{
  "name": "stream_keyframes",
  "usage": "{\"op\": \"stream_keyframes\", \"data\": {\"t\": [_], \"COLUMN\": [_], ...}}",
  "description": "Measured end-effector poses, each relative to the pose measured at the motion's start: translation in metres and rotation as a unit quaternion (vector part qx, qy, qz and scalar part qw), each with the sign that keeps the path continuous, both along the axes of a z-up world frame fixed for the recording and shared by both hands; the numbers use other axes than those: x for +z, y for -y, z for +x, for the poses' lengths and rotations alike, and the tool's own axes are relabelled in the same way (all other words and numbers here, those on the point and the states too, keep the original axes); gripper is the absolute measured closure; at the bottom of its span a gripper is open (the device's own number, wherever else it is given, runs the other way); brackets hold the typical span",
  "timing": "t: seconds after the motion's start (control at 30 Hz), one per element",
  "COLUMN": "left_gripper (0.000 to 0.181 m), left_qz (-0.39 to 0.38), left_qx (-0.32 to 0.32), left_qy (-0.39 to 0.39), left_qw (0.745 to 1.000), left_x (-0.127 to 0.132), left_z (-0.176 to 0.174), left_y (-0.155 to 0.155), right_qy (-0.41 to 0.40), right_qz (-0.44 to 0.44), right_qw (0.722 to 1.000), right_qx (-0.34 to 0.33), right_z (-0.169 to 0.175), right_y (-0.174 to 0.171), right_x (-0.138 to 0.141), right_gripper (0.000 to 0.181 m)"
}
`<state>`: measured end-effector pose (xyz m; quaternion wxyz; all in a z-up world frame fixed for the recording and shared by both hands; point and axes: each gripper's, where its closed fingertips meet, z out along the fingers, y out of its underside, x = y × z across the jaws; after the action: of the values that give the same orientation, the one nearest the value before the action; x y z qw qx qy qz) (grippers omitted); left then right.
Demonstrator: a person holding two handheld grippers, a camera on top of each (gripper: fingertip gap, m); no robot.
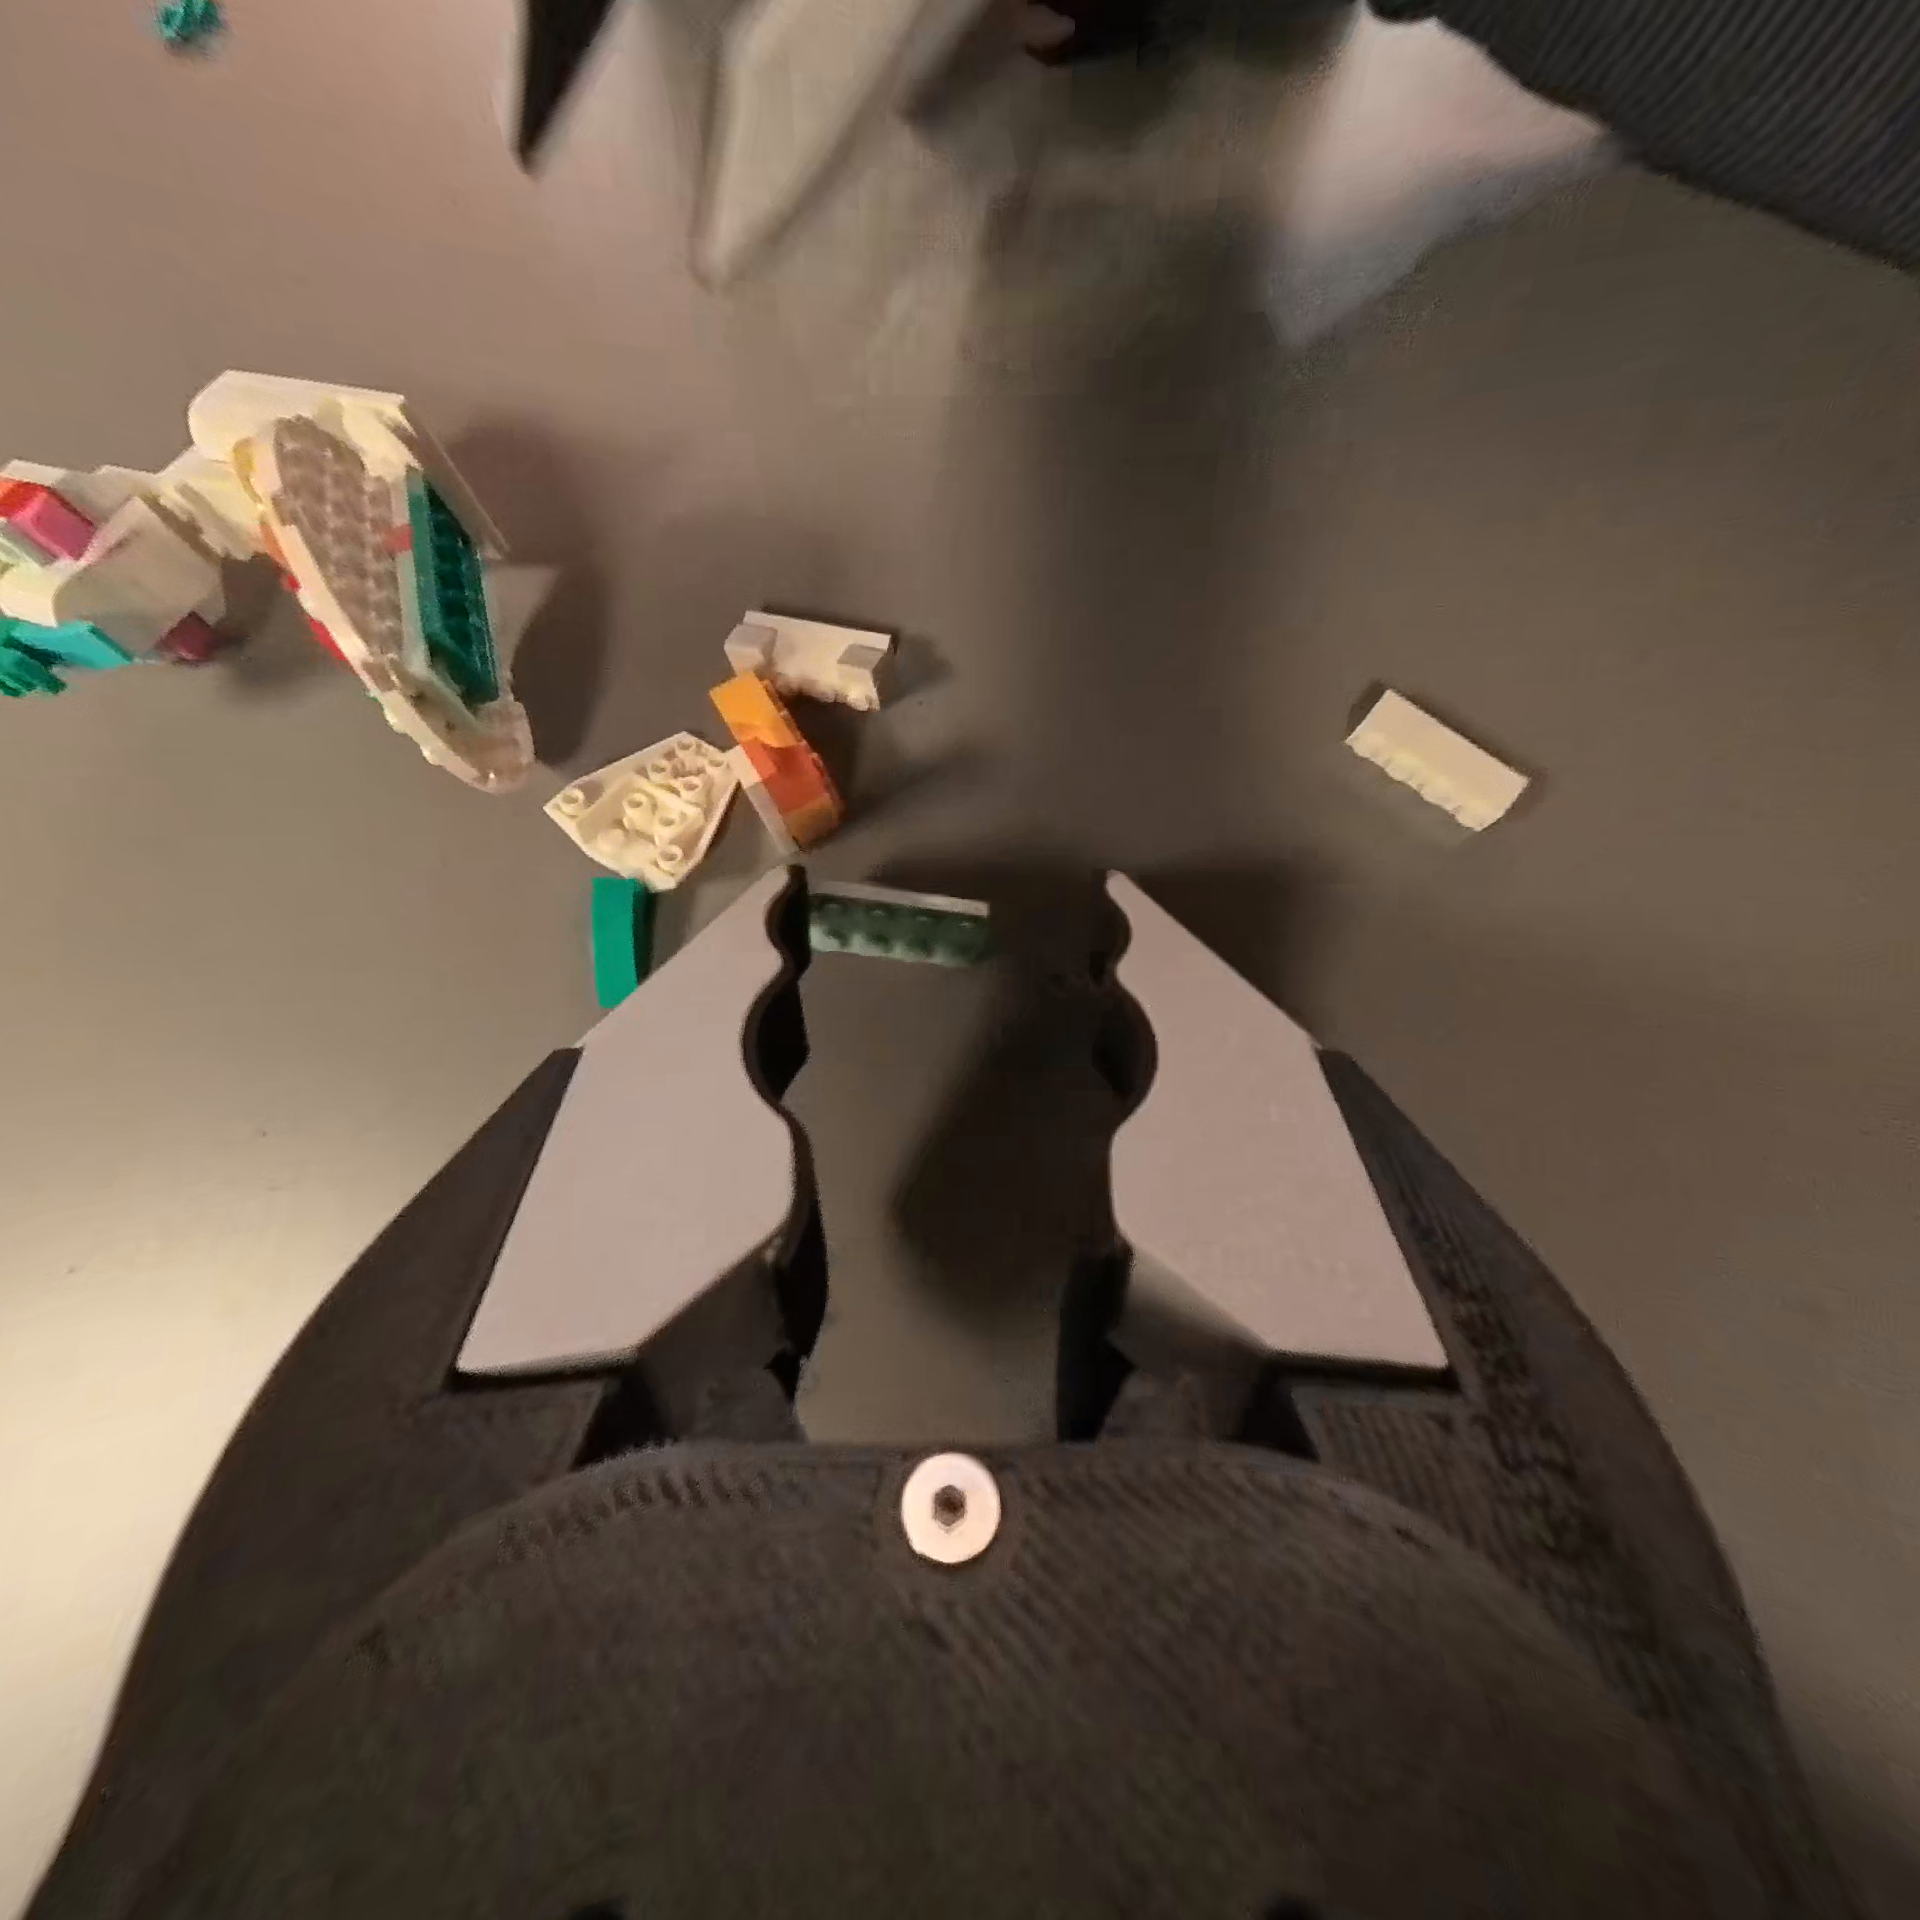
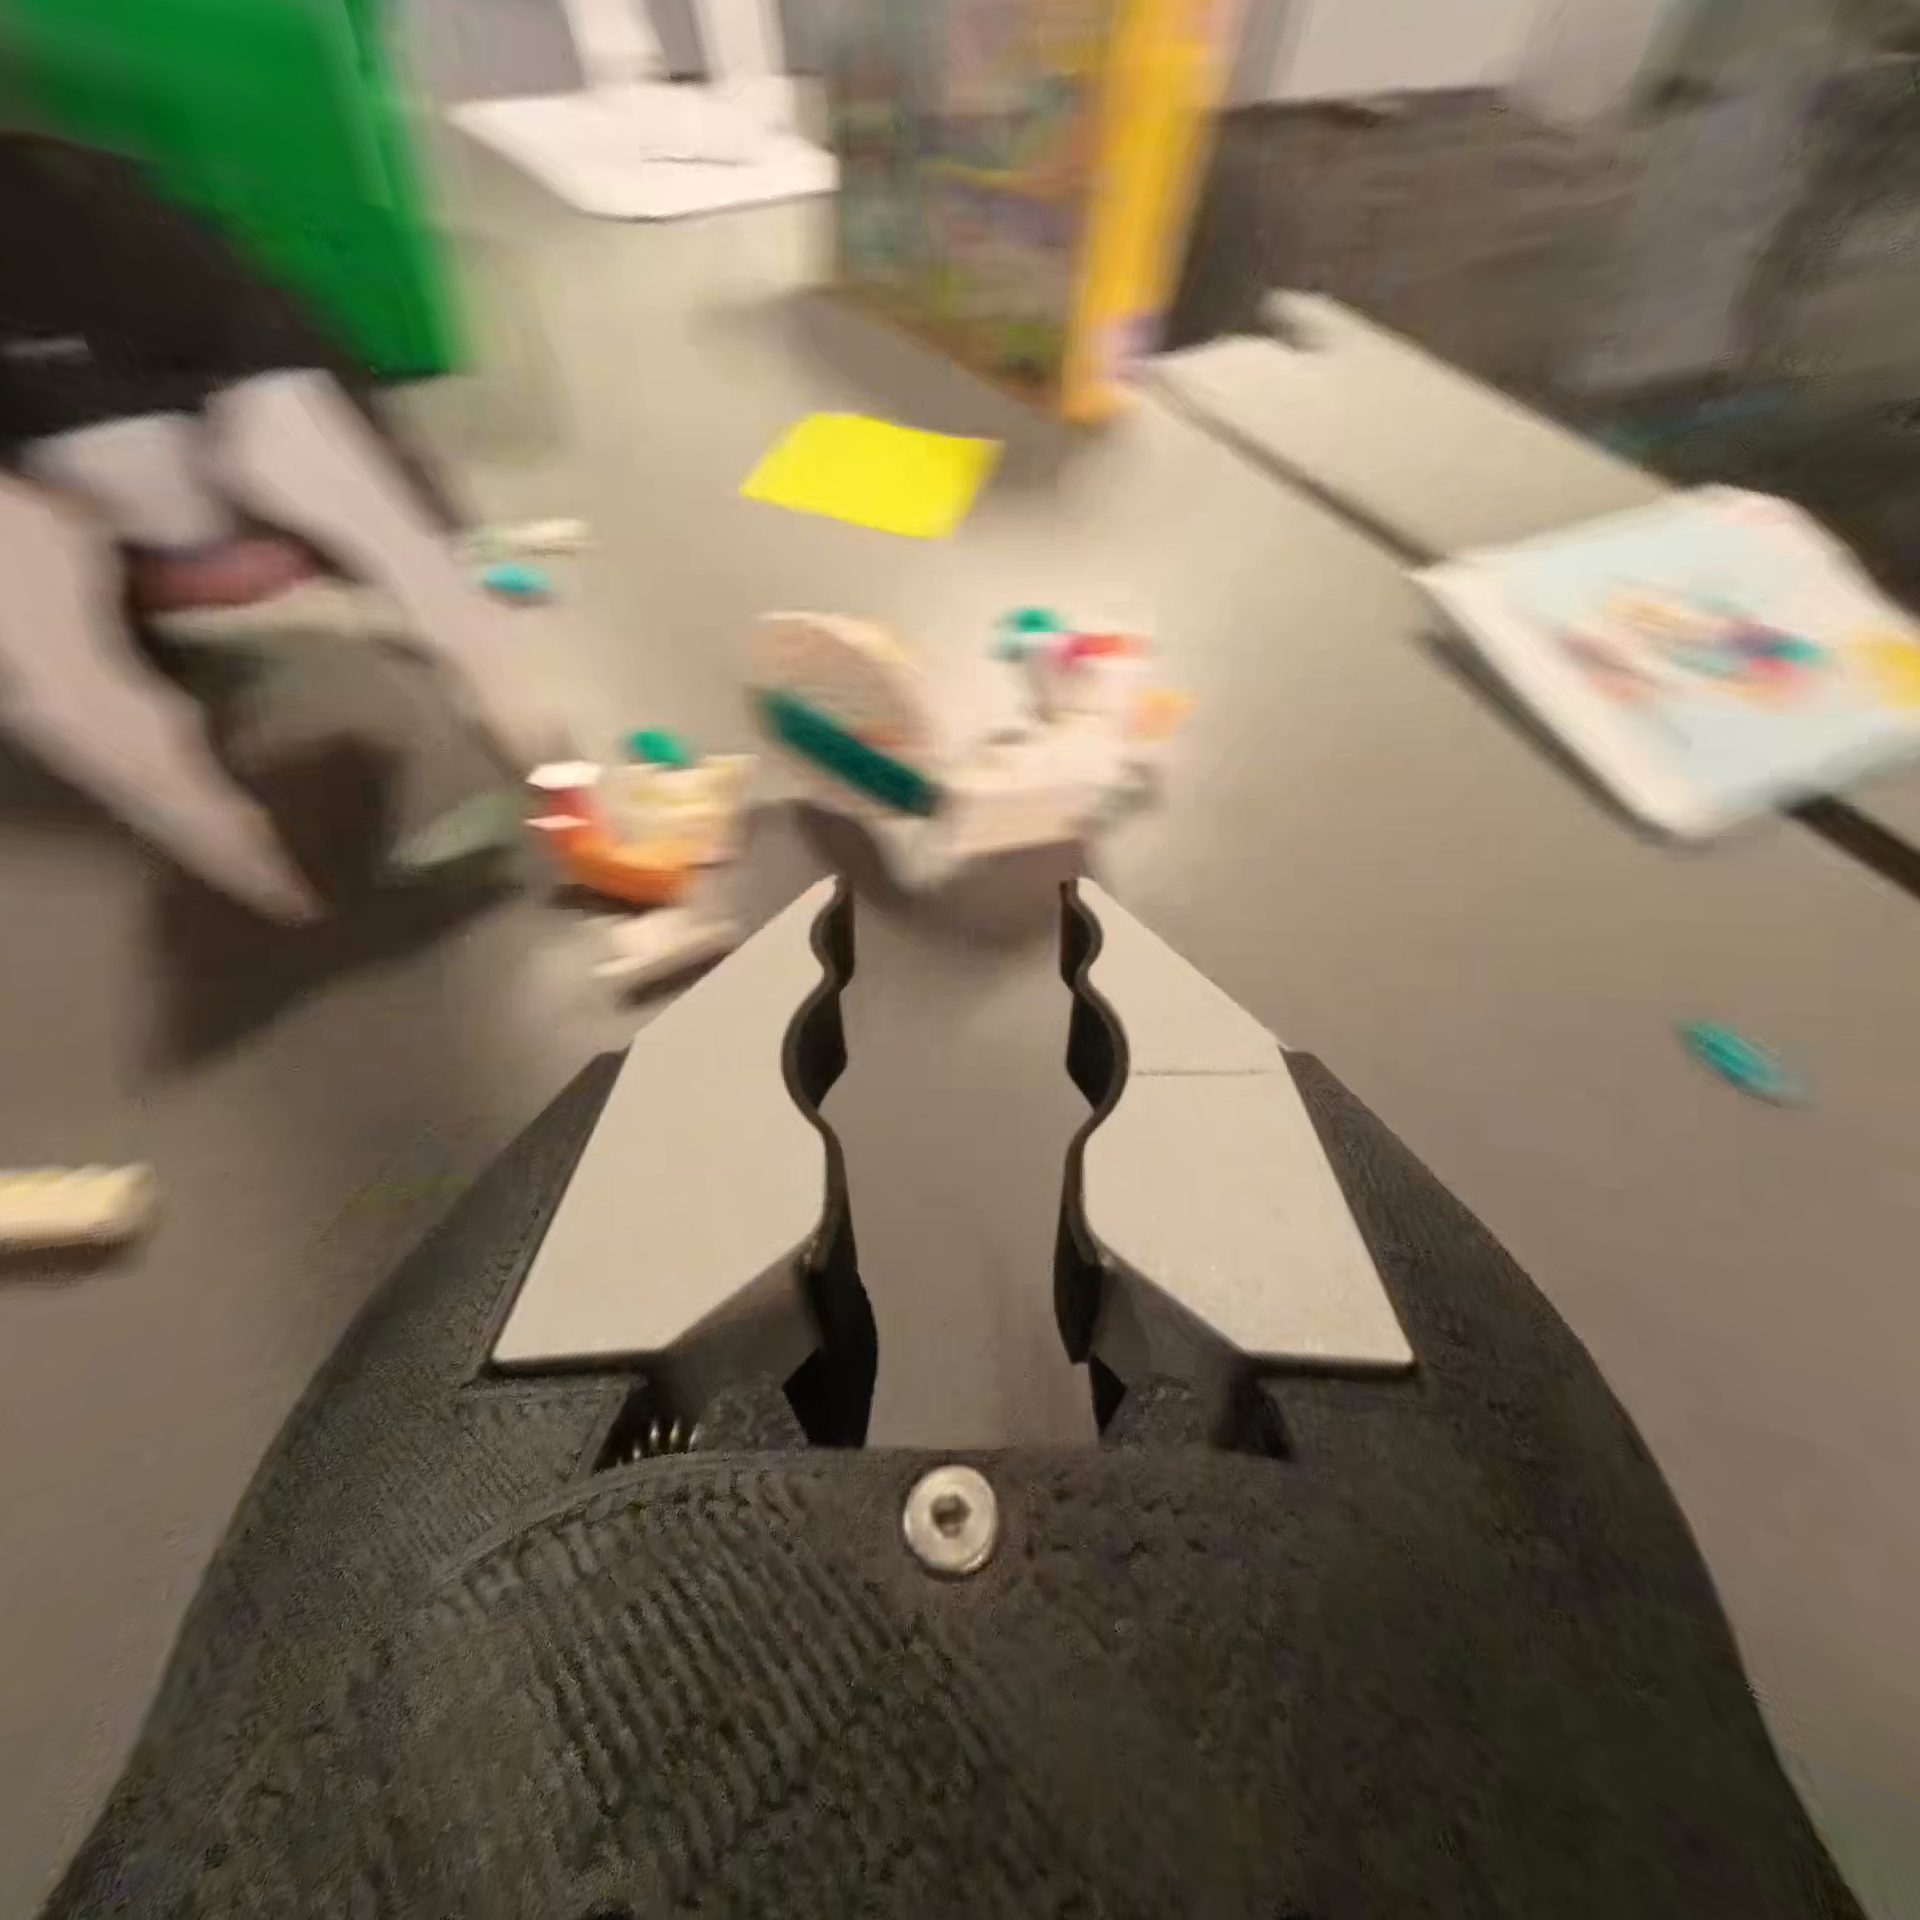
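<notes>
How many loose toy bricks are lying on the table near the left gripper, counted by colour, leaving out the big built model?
White or cream: 3, a wedge plate, a bracket piece, a long brick
Green: 2, a studded plate, a smooth bar
Orange: 1, a curved piece
Total: 6

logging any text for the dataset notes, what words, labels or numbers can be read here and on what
None can be read in either view.
Colourful box standing at the back of the table: printed, but blurred past reading.
Booklet at the right: a colourful picture, print too blurred.
Yellow sheet: no marks show.
Toy bricks, such as the white brick and the green plate: no print visible.
</notes>
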<state>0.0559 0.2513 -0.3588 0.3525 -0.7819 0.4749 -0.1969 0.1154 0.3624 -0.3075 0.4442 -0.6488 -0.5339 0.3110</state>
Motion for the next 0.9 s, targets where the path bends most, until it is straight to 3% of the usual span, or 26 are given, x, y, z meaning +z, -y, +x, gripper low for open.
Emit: {"op": "stream_keyframes", "data": {"t": [0.07,0.13,0.2,0.3,0.43,0.63,0.73,0.9], "left_gripper": [0.124,0.122,0.122,0.123,0.127,0.130,0.130,0.130], "left_qz": [0.008,0.031,0.058,0.104,0.144,0.141,0.136,0.117], "left_qx": [-0.003,0.003,0.014,0.038,0.065,0.074,0.072,0.080], "left_qy": [0.031,0.058,0.080,0.108,0.135,0.183,0.208,0.239], "left_qw": [0.999,0.998,0.995,0.988,0.978,0.970,0.966,0.961], "left_x": [0.009,0.021,0.031,0.047,0.060,0.071,0.076,0.079], "left_z": [0.004,0.006,0.005,0.003,-0.003,-0.004,-0.004,-0.007], "left_y": [0.000,-0.005,-0.010,-0.020,-0.029,-0.029,-0.028,-0.029], "right_qy": [0.004,0.007,0.034,0.088,0.124,0.031,0.017,0.064], "right_qz": [0.008,-0.015,-0.078,-0.166,-0.132,-0.144,-0.148,-0.121], "right_qw": [0.986,0.948,0.911,0.880,0.855,0.792,0.782,0.779], "right_qx": [-0.164,-0.318,-0.403,-0.436,-0.486,-0.592,-0.605,-0.612], "right_z": [0.046,0.104,0.144,0.155,0.153,0.179,0.183,0.187], "right_y": [-0.052,-0.096,-0.124,-0.147,-0.166,-0.183,-0.194,-0.210], "right_x": [0.012,0.023,0.018,-0.008,-0.039,-0.058,-0.057,-0.059], "right_gripper": [0.144,0.151,0.151,0.147,0.149,0.142,0.145,0.163]}}
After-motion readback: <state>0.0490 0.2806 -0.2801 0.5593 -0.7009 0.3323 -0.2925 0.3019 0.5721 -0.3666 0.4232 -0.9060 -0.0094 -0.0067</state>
